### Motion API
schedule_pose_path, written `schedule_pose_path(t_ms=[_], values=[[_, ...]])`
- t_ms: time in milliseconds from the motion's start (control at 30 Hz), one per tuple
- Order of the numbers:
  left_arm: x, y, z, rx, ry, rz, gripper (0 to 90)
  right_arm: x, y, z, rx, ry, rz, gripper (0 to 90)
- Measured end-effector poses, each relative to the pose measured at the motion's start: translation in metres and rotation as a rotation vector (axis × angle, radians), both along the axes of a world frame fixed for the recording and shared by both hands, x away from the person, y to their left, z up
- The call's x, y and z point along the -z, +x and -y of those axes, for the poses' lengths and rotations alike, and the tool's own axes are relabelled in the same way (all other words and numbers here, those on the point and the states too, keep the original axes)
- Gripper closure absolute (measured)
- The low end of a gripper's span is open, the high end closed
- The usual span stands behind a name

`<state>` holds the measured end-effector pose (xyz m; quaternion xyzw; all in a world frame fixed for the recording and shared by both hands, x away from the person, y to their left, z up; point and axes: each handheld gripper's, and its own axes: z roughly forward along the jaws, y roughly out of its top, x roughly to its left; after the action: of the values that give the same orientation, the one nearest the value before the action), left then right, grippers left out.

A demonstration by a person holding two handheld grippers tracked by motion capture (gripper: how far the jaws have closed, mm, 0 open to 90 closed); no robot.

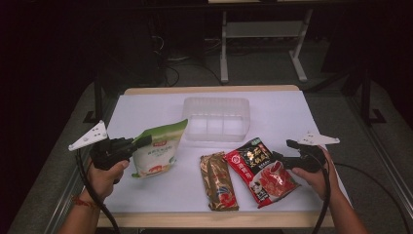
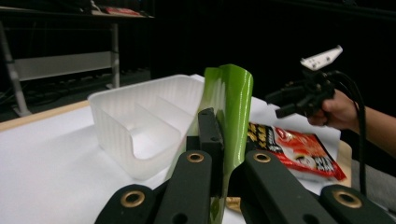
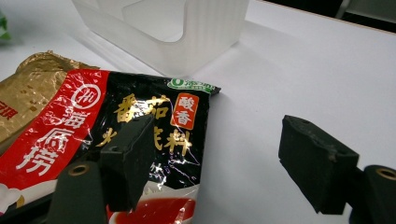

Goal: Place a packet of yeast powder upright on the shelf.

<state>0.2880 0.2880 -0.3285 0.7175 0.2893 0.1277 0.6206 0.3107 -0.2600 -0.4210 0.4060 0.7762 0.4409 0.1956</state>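
The green-and-white standing pouch (image 2: 231, 100) is clamped by the left gripper (image 2: 217, 140); the right gripper (image 3: 224, 163), jaws apart, is poised over the red-and-black sachet (image 3: 116, 121), probably bound for the translucent plastic divided bin (image 1: 216, 119).

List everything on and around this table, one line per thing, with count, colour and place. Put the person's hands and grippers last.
Translucent white plastic divided bin: one, back centre of the table.
Green and white stand-up pouch: one, left of centre, its upper edge clamped in the left gripper.
Gold and brown foil packet: one, lying flat at front centre.
Red and black sauce packet: one, lying flat right of the gold packet.
White-topped table with wooden edge: one, under everything.
White metal frame legs: one set, on the floor behind.
Left gripper: black, shut on the pouch.
Right gripper: black, open at the sauce packet's right edge.
Hands: two, holding the grippers.
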Motion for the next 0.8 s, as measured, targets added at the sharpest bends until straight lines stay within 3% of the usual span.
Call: schedule_pose_path(t_ms=[167,300,533,800], values=[[-0.006,0.012,0.003,-0.029,-0.053,-0.011,90.0,0.000,0.001,0.000,0.004,0.001,0.000,26.2],[-0.017,0.022,0.013,-0.053,-0.077,0.011,90.0,0.001,0.001,0.001,0.005,0.006,-0.003,26.2],[-0.035,0.030,0.030,-0.062,-0.068,0.056,90.0,0.001,0.000,0.003,0.009,0.011,-0.002,26.1],[-0.047,0.051,0.046,-0.066,-0.086,0.059,90.0,0.001,-0.001,0.005,0.015,0.013,0.002,26.2]])
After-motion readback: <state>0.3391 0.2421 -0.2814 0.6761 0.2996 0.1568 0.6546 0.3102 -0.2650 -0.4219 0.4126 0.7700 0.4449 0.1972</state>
